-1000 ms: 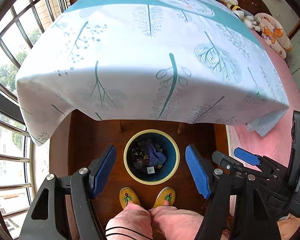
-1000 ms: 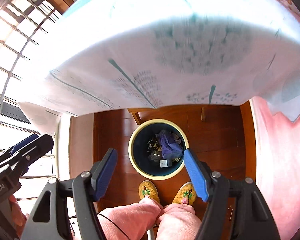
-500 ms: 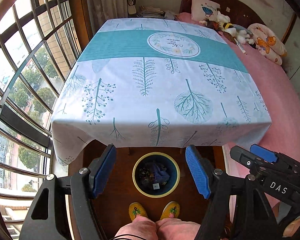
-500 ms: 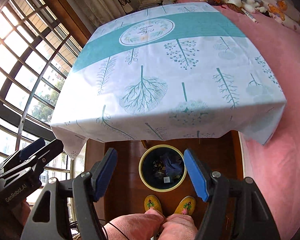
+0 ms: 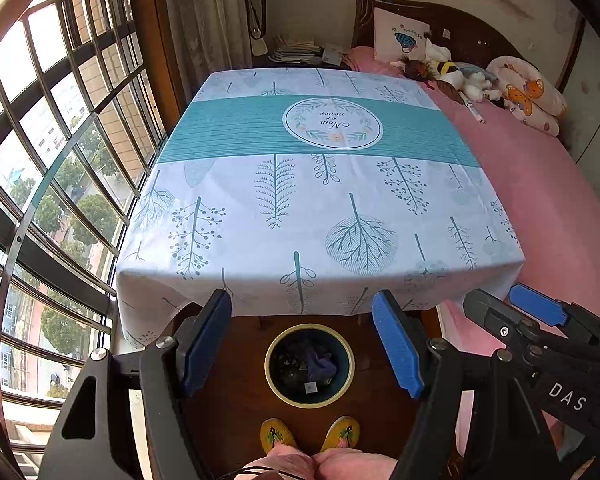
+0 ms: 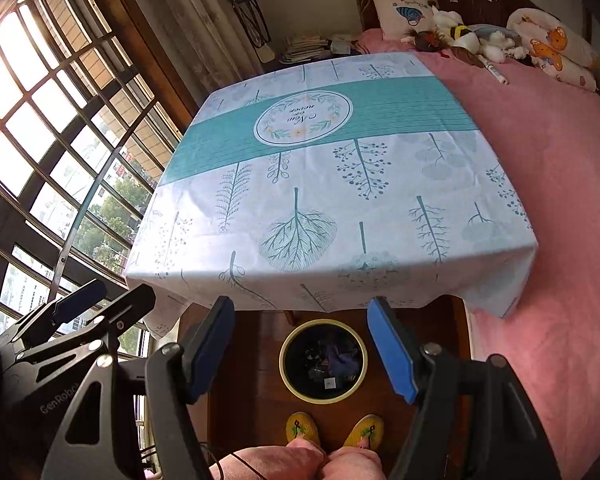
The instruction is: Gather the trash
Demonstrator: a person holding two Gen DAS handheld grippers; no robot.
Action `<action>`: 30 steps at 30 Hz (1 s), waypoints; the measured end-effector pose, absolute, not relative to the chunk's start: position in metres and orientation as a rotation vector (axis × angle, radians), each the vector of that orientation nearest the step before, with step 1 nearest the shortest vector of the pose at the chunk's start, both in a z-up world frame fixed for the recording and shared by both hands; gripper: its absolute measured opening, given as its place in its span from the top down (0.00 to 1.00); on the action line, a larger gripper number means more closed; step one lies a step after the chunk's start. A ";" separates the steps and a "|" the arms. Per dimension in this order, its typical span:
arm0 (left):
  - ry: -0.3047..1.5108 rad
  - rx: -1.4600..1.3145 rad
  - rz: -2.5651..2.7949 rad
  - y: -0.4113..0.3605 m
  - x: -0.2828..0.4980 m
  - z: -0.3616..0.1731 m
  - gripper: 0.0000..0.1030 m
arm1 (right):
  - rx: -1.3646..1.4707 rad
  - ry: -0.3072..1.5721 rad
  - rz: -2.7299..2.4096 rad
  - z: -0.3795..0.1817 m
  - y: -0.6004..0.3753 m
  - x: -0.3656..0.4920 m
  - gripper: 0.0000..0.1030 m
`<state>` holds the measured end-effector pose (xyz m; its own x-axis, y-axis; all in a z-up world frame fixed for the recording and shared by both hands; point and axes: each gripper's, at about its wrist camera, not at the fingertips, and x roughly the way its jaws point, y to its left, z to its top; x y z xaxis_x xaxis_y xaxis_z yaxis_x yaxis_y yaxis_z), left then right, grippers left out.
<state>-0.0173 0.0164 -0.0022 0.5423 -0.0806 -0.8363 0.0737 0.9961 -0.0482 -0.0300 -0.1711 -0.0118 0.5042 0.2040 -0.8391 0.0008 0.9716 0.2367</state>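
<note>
With both wrist views aimed down past the table edge, I see my left gripper [image 5: 302,344] spread wide, blue pads [image 5: 398,346] well apart, nothing between them, touching nothing. My right gripper [image 6: 300,344] is the same: fully released, pads [image 6: 390,350] far apart, empty. Each gripper shows at the edge of the other's view, left one [image 6: 76,320] low left, right one [image 5: 540,320] low right. The bin [image 5: 310,364] sits on the wood floor [image 5: 236,392] just in front of the table [image 5: 320,200], framed between the fingers in both views; trash [image 6: 332,364] lies inside, dark scraps and purple cloth. Yellow slippers [image 5: 310,434] stand near the bin's rim. Pink bed [image 6: 560,200] is right of the table, window [image 5: 40,160] left.
</note>
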 end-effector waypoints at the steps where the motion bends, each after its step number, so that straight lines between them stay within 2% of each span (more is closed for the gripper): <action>1: 0.988 -0.007 -0.090 0.015 -0.018 -0.001 0.27 | 0.215 1.035 0.125 -0.011 -0.172 -0.030 0.32; 30: 0.978 -0.022 -0.061 0.013 -0.018 0.003 0.27 | 0.182 1.019 0.147 -0.005 -0.171 -0.030 0.32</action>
